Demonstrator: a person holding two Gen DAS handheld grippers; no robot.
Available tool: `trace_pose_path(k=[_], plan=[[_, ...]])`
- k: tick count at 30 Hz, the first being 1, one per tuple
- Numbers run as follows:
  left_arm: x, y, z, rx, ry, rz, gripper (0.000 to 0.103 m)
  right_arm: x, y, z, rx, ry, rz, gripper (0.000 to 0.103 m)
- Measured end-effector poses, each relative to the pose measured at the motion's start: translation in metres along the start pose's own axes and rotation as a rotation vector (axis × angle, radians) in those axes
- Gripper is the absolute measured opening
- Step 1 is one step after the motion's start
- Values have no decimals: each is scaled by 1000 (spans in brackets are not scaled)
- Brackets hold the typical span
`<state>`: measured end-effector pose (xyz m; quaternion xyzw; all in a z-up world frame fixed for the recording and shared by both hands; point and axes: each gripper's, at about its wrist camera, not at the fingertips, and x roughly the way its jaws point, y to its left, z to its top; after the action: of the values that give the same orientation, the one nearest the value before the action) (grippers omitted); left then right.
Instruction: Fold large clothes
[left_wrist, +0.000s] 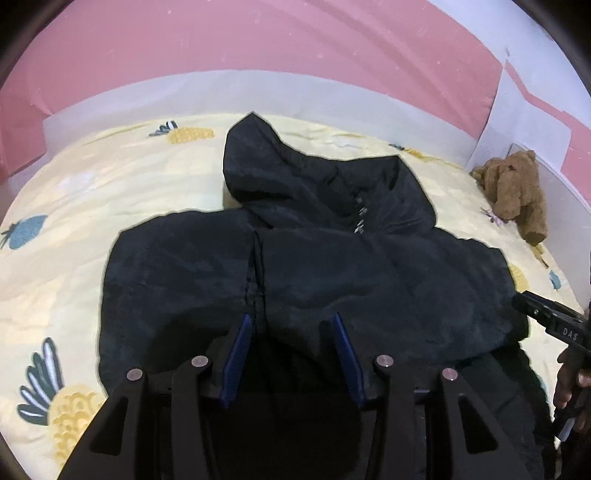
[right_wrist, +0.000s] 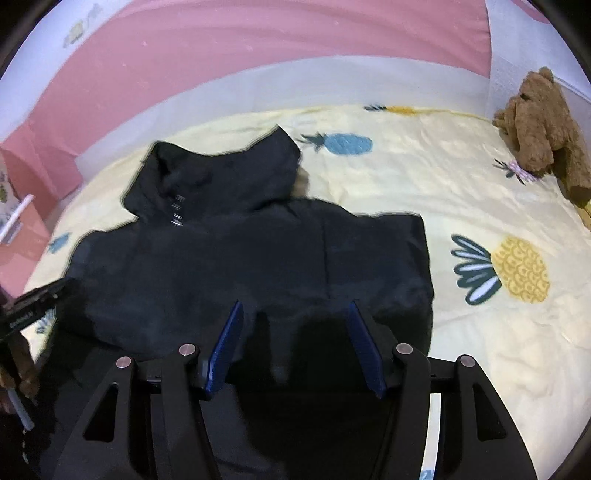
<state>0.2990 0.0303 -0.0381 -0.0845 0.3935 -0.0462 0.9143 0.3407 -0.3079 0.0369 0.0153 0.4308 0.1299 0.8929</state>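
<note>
Covering most of both views, the bed is dressed in a pale yellow quilted sheet printed with yellow and blue pineapples, soft and slightly rumpled. On its middle the black hooded jacket is laid flat, hood towards the pink wall, sleeves apparently tucked in so that the body forms a broad, bulky rectangle. The fabric looks matt and smooth, thin-shelled and limp rather than stiff; it is judged to be fairly light but large, likely to sag and slide when lifted, so that it would best be taken at two well-separated points along the near hem or at the outer corners, one per gripper. A centre seam or zip line can be seen running up the front, and small pale markings below the hood. A brown plush bear, fuzzy and slumped, is propped at the far corner of the bed, well apart from the jacket.

The left gripper hovers over the near hem with its jaws spread and nothing between the blue ribbed pads. The right gripper is likewise held with jaws apart and empty.
</note>
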Motion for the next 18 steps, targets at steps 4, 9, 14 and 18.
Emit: trace_pose_path(k=[4, 9, 14, 18], plan=[[-21, 0, 10, -8, -16, -22, 47, -13, 18, 18, -28, -14, 50, 59], [-31, 6, 44, -2, -33, -18, 60, -6, 29, 52, -46, -18, 81, 64], [-7, 23, 93, -31, -27, 1, 65, 27, 28, 97, -45, -4, 86, 64], [28, 35, 130, -43, 5, -11, 69, 65, 26, 129, -47, 6, 87, 64]])
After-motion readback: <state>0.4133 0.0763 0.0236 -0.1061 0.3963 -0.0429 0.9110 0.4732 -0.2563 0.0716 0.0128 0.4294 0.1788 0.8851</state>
